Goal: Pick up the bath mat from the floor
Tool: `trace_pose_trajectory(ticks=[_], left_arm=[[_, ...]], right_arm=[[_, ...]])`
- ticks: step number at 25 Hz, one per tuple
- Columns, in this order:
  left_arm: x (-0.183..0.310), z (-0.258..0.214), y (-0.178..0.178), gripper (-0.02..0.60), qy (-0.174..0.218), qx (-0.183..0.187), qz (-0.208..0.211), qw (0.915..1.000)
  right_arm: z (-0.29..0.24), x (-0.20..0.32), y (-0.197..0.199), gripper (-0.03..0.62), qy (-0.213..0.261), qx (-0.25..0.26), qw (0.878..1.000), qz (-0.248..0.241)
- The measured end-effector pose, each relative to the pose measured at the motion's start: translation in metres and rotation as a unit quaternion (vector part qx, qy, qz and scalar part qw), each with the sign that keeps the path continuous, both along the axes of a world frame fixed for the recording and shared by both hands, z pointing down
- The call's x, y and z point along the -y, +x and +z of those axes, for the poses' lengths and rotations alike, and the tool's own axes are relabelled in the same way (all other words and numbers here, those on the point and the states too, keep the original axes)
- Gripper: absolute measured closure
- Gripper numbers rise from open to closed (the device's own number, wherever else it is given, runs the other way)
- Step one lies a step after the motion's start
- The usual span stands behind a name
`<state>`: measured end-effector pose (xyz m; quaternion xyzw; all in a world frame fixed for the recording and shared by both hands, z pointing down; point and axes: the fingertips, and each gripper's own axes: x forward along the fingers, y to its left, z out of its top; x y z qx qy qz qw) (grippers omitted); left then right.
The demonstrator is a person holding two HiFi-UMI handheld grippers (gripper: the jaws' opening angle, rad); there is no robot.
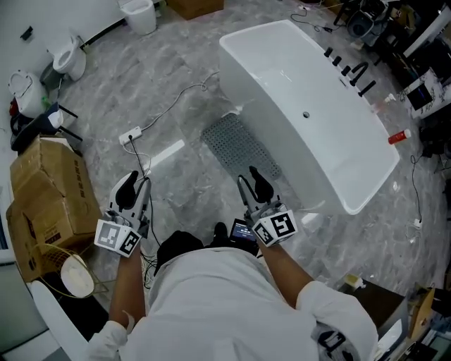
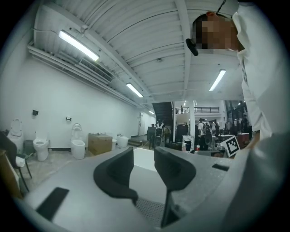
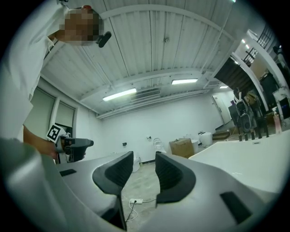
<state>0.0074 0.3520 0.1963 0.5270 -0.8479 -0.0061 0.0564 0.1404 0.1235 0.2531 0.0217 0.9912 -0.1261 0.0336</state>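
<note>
Grey bath mat [image 1: 239, 147] lies beside white bathtub [image 1: 282, 70].

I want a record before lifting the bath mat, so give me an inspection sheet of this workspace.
Surface: grey marbled floor, bare in the middle.
Job's things: grey bath mat lying flat beside the bathtub, untouched.
Clutter: cardboard boxes at the left; red-capped bottle right of the bathtub.
Grippers: left gripper and right gripper both open and empty, above the floor; the right one lines up with the mat's near end.
Cables: white cable and power strip on the floor left of the mat.
Surroundings: toilet, white bin.
</note>
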Motion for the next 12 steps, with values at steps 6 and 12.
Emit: trace_pose_trajectory(ticks=[6,12], left_arm=[[0.026,0.023,-0.051,0.443,0.005,-0.023,0.013,0.9996],[0.078,0.049,-0.128,0.443,0.020,-0.052,0.070,0.9959]], right_arm=[[0.019,0.030,-0.033,0.424,0.001,-0.020,1.000,0.023],[0.033,0.064,-0.078,0.424,0.005,-0.041,0.996,0.083]])
